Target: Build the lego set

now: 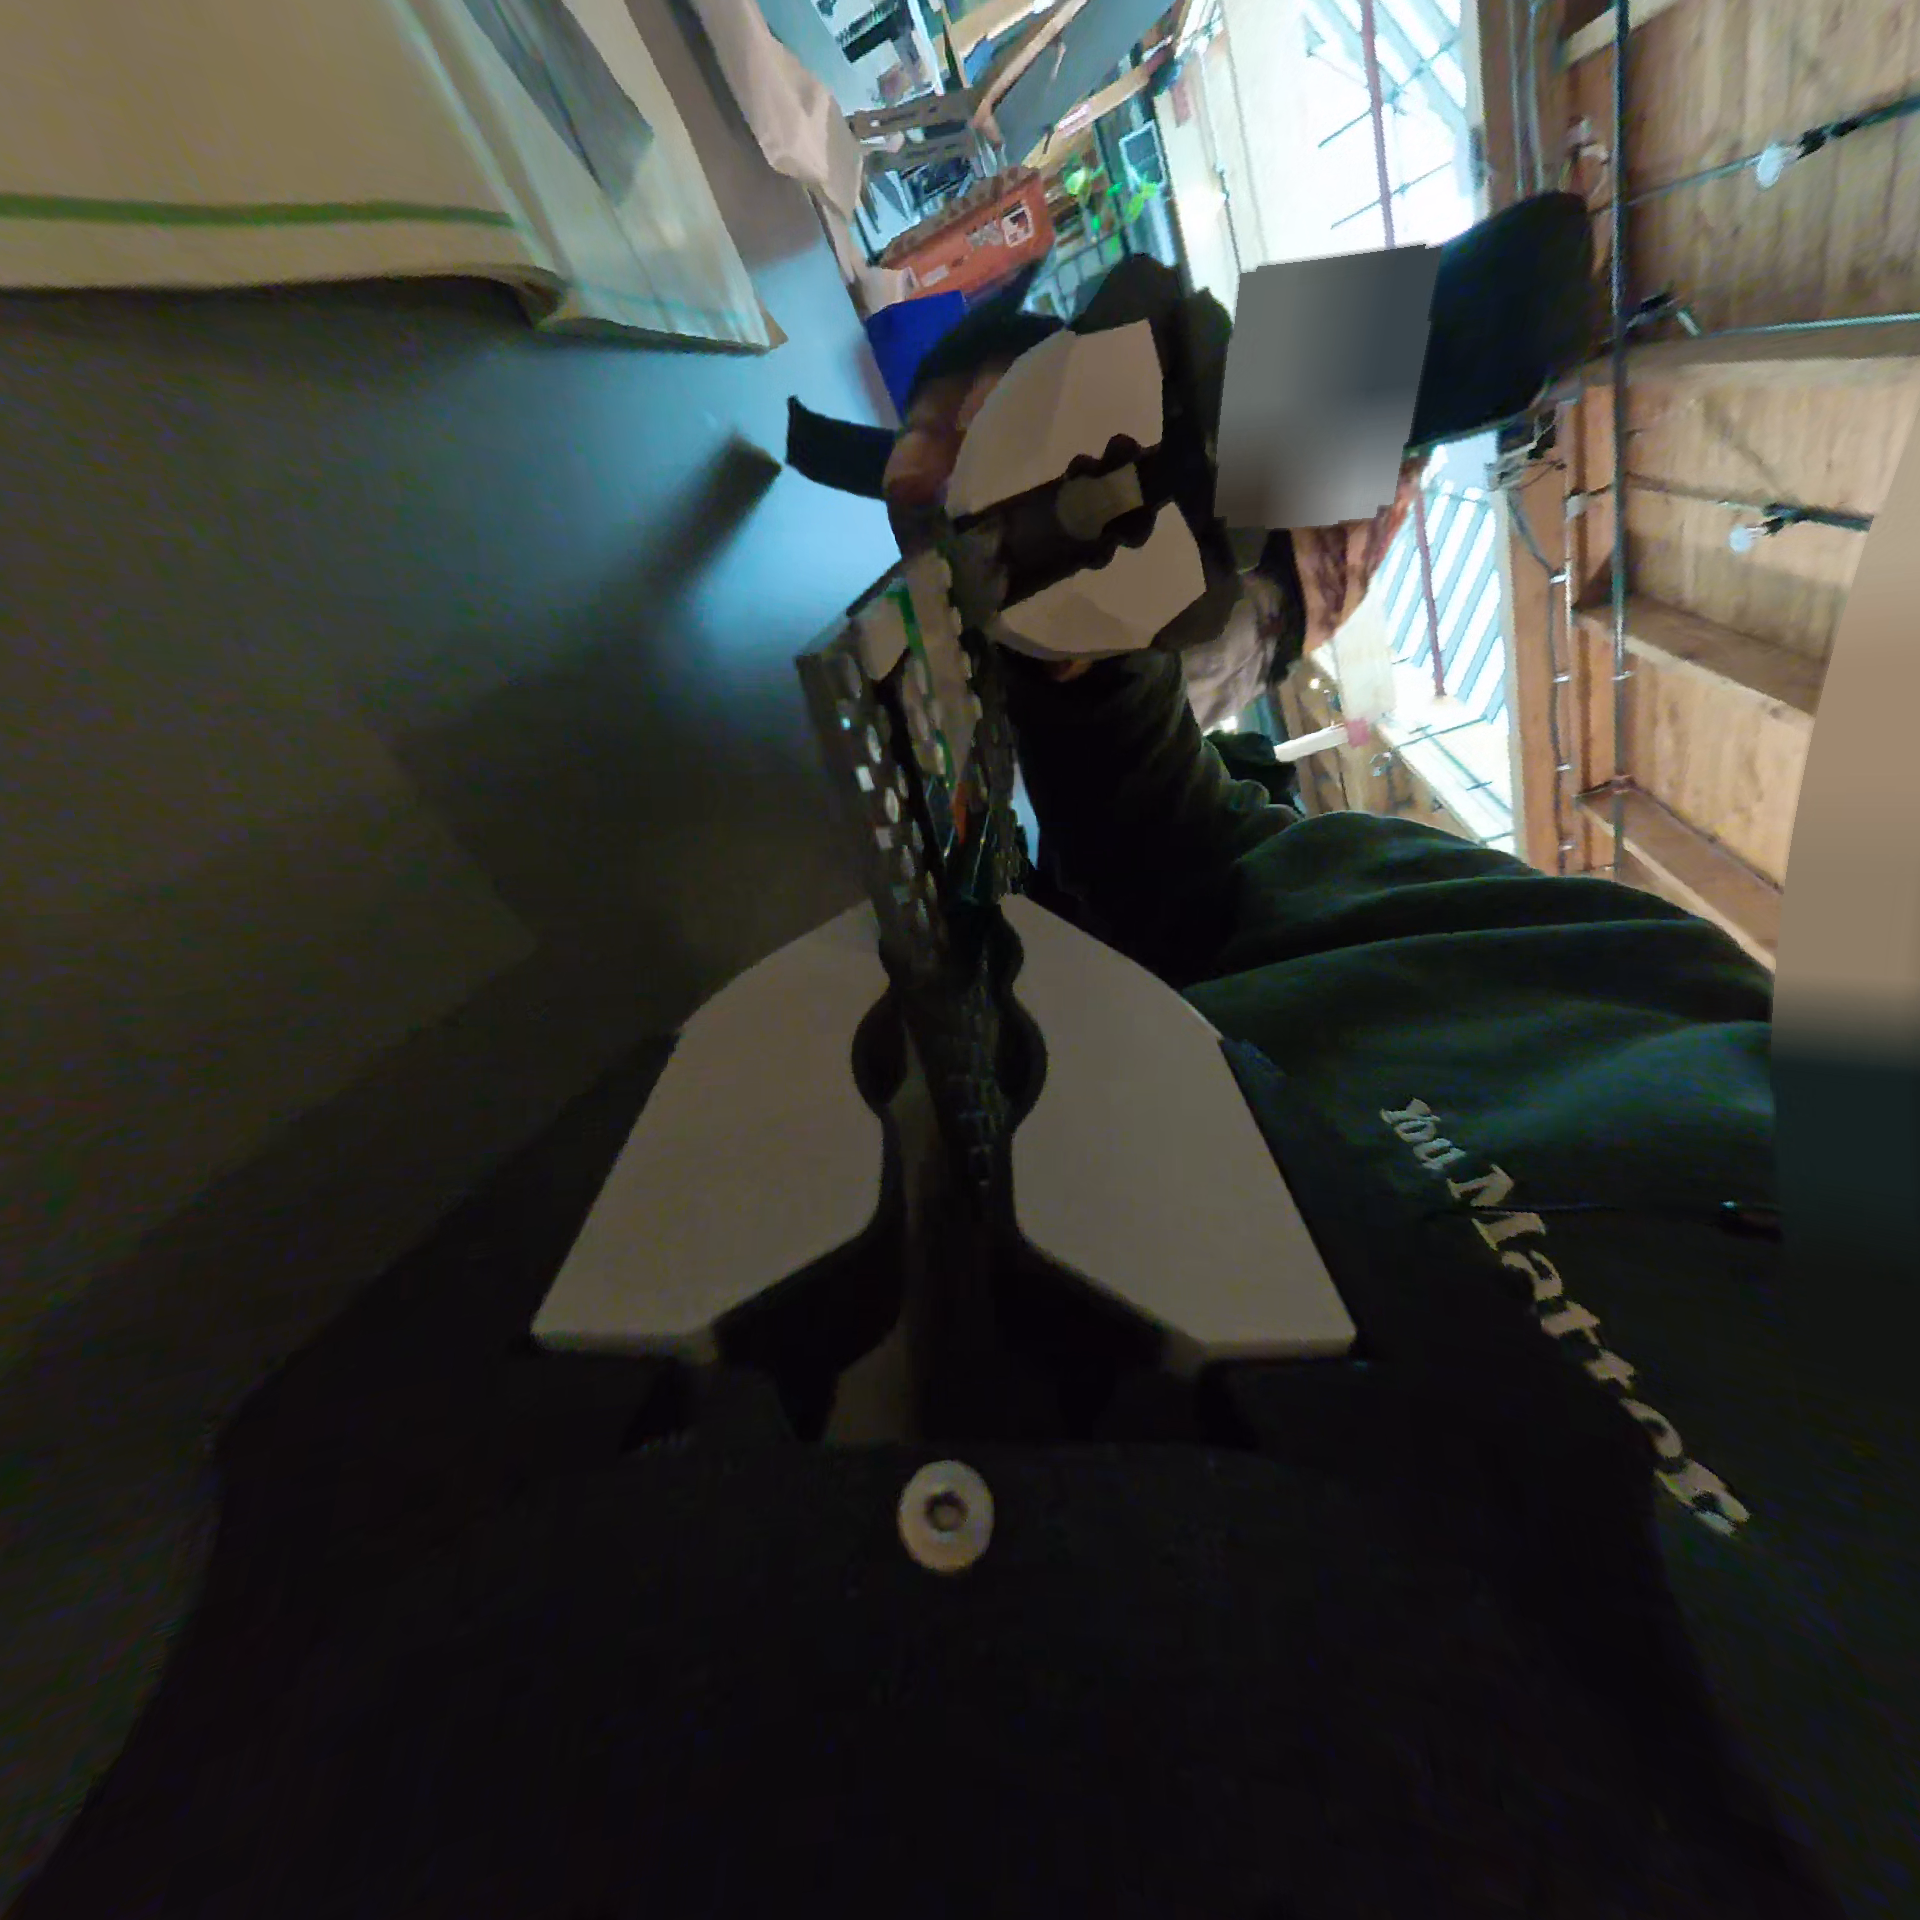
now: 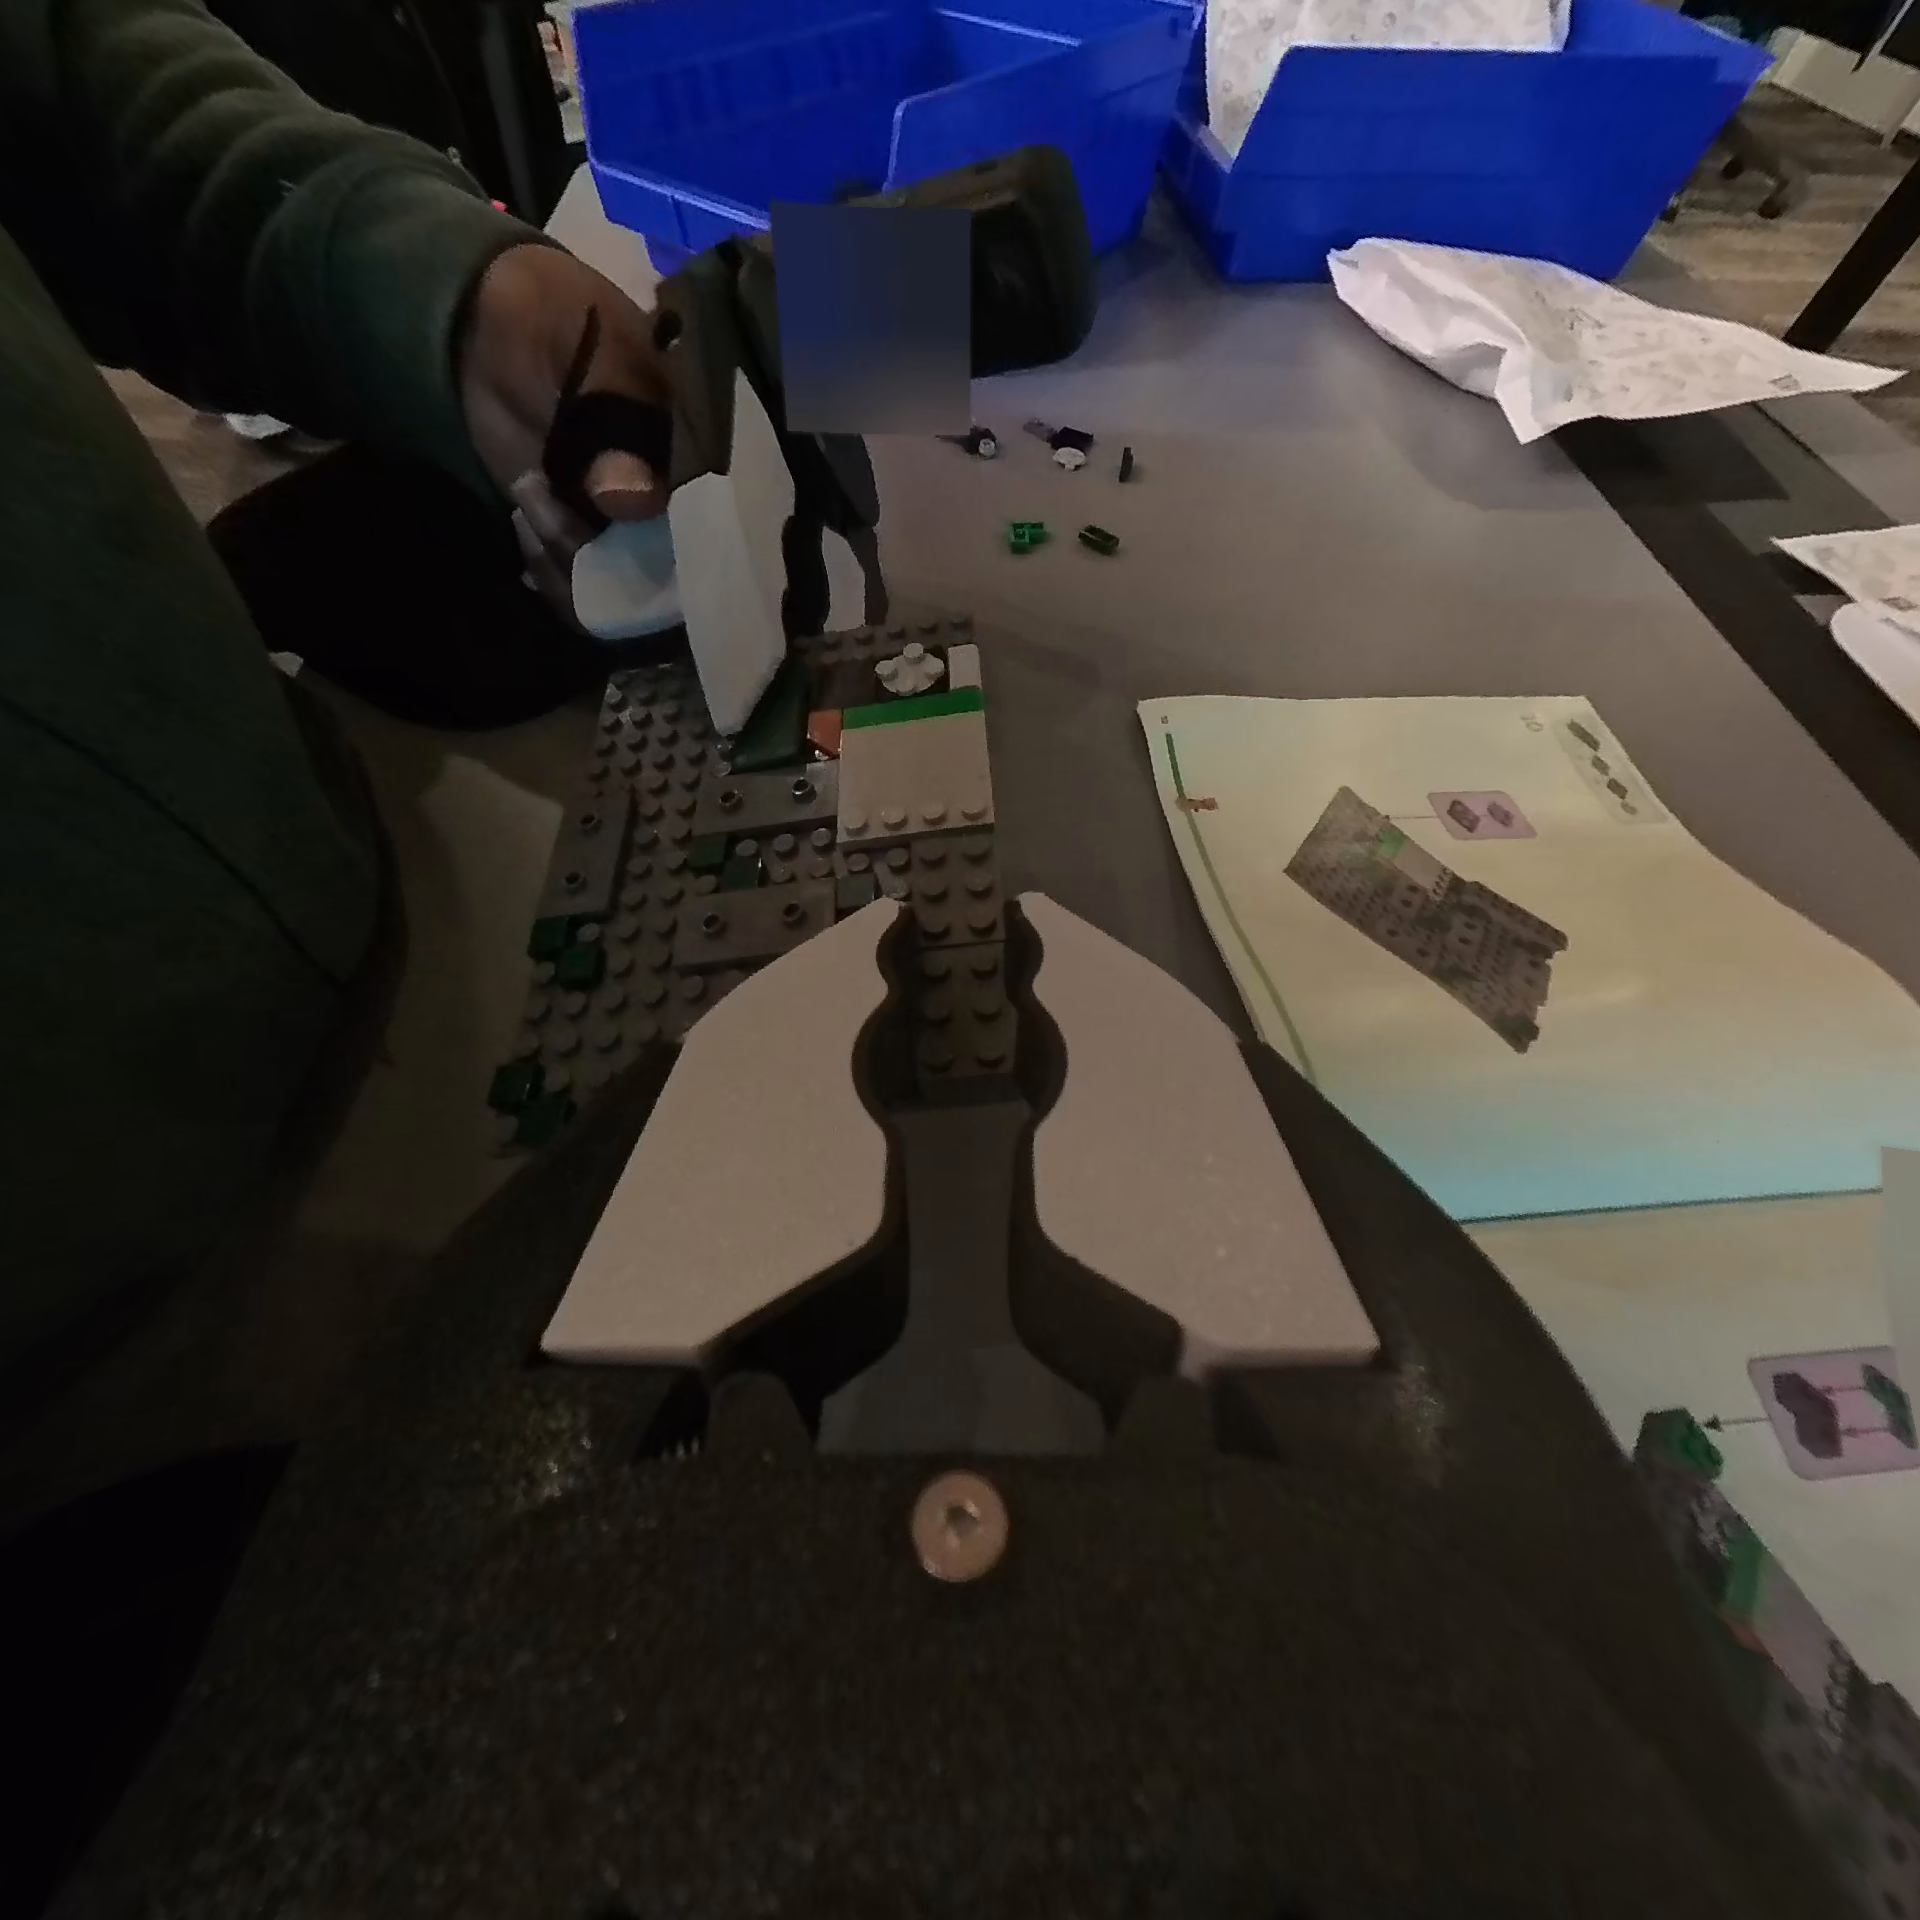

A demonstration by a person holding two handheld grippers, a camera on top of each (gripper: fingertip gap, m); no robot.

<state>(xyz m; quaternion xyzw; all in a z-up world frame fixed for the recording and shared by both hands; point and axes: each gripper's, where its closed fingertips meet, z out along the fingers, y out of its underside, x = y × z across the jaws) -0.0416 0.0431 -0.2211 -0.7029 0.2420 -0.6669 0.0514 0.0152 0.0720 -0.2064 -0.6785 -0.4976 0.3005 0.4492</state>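
1. The right gripper point(image 2: 961, 914) sat nearest in its own view, its two white fingers point(image 2: 769, 1164) closed against the near edge of the dark grey lego plate point(image 2: 644, 831), with a narrow studded strip of the build caught between them.
2. The lego plate was held above the grey table point(image 2: 1195, 582) by both grippers. It carried a pale grey tile, a green strip, a small brown piece and a white round piece point(image 2: 912, 670) toward its far end, and a few dark green pieces along its left edge.
3. In the left wrist view, the left gripper point(image 1: 951, 925) had its fingers point(image 1: 1132, 1143) shut on the edge of the same plate point(image 1: 894, 769), seen edge-on and tilted.
4. In the right wrist view the left gripper point(image 2: 743, 717) reached onto the far part of the plate from the left, held by a hand point(image 2: 551, 364) in a dark sleeve.
5. An open instruction booklet point(image 2: 1455, 935) lay on the table just right of the plate.
6. Farther off, small loose pieces point(image 2: 1060, 509) in green, black and white were scattered on the table.
7. Beyond them lay crumpled white paper point(image 2: 1558, 332), and two blue bins point(image 2: 883, 104) stood at the table's far end.
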